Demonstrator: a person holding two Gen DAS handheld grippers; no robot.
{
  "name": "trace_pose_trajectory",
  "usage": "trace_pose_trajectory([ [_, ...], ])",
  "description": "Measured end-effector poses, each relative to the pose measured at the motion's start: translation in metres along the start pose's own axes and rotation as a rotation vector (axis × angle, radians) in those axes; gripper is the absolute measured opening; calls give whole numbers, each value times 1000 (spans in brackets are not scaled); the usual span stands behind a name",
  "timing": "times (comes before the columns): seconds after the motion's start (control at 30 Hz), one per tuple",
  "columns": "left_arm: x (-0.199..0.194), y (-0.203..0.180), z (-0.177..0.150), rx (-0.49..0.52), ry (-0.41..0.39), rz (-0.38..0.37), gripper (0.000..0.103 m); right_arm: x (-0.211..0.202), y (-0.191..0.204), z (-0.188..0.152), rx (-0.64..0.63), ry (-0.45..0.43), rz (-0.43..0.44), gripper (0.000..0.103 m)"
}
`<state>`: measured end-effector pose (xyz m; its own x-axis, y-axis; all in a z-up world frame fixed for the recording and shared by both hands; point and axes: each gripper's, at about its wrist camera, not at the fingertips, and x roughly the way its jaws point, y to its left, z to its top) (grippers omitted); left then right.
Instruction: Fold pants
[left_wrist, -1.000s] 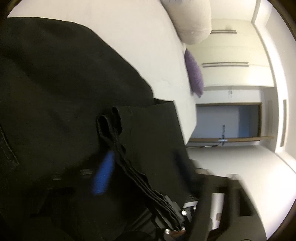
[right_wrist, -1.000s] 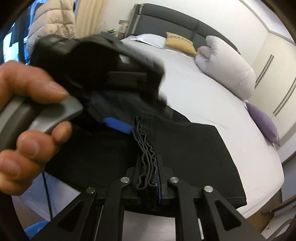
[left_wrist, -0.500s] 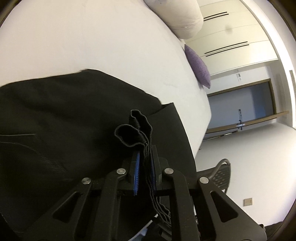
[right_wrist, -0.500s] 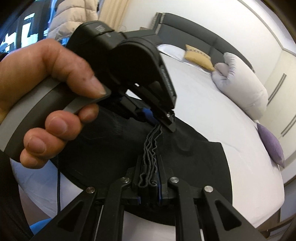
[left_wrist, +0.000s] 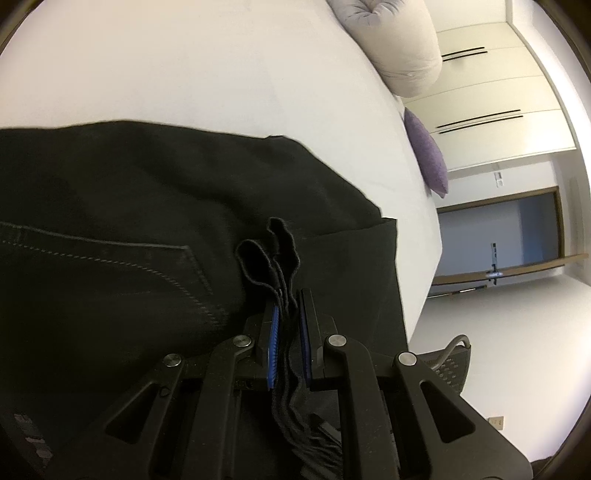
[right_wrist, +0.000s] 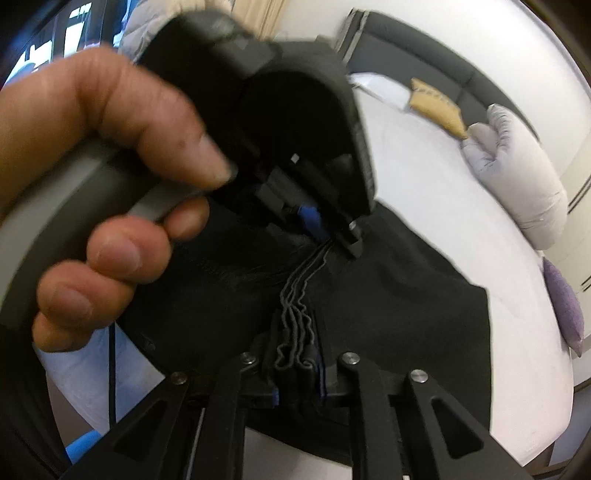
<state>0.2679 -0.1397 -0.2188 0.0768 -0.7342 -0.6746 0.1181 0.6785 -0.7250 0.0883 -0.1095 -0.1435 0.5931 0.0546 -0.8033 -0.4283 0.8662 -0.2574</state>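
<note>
The black cotton pants (left_wrist: 155, 229) lie on the white bed (left_wrist: 207, 70). Both the left gripper (left_wrist: 288, 325) and right gripper (right_wrist: 297, 363) clench their bunched edge. Only the right wrist view shows the bare hand (right_wrist: 99, 192) holding the left gripper.

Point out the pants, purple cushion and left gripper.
pants (left_wrist: 129, 206): left wrist view, flat fabric above the pocket seam.
purple cushion (left_wrist: 426, 151): left wrist view, middle of its face.
left gripper (left_wrist: 288, 328): left wrist view, between the blue pads, shut on bunched pants edge.
</note>
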Motion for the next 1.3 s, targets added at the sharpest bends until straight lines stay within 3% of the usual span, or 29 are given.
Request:
trace_pose_trajectory([
  [0.07, 9, -1, -1, -5, 5, 12, 9, 5, -2, -1, 19, 12, 27, 26],
  [0.2, 7, 5, -3, -11, 2, 26, 11, 3, -21, -2, 120, 30, 138, 65],
  [0.23, 2, 2, -4, 1, -8, 55, 11, -1, -26, -4, 135, 26, 160, 67],
  [0.4, -29, -16, -8, 69, -98, 240, 11, -32, -73, -28, 284, 25, 357, 64],
  [0.53, -36, -52, -16, 184, -137, 260, 11, -33, -181, -55, 630, 6, 534, 48],
  [0.67, 2, -92, -37, 322, -79, 245, 11, -5, -264, -71, 819, 23, 659, 48],
  [0.77, 41, -93, -50, 318, -6, 255, 11, 24, -299, -68, 872, 26, 762, 48],
  [0.83, 55, -80, -58, 279, 21, 253, 11, 47, -315, -63, 902, 22, 803, 48],
  [1.0, 54, -69, -67, 268, -10, 213, 11, 109, -322, -64, 952, 99, 866, 47],
  [1.07, 54, -68, -67, 275, -10, 222, 11, 130, -312, -76, 976, 168, 871, 36],
  [1.1, 55, -68, -67, 273, -13, 223, 11, 131, -312, -80, 989, 157, 877, 32],
  [1.3, 51, -58, -73, 260, -23, 190, 11, 87, -290, -109, 937, 165, 924, 35],
])
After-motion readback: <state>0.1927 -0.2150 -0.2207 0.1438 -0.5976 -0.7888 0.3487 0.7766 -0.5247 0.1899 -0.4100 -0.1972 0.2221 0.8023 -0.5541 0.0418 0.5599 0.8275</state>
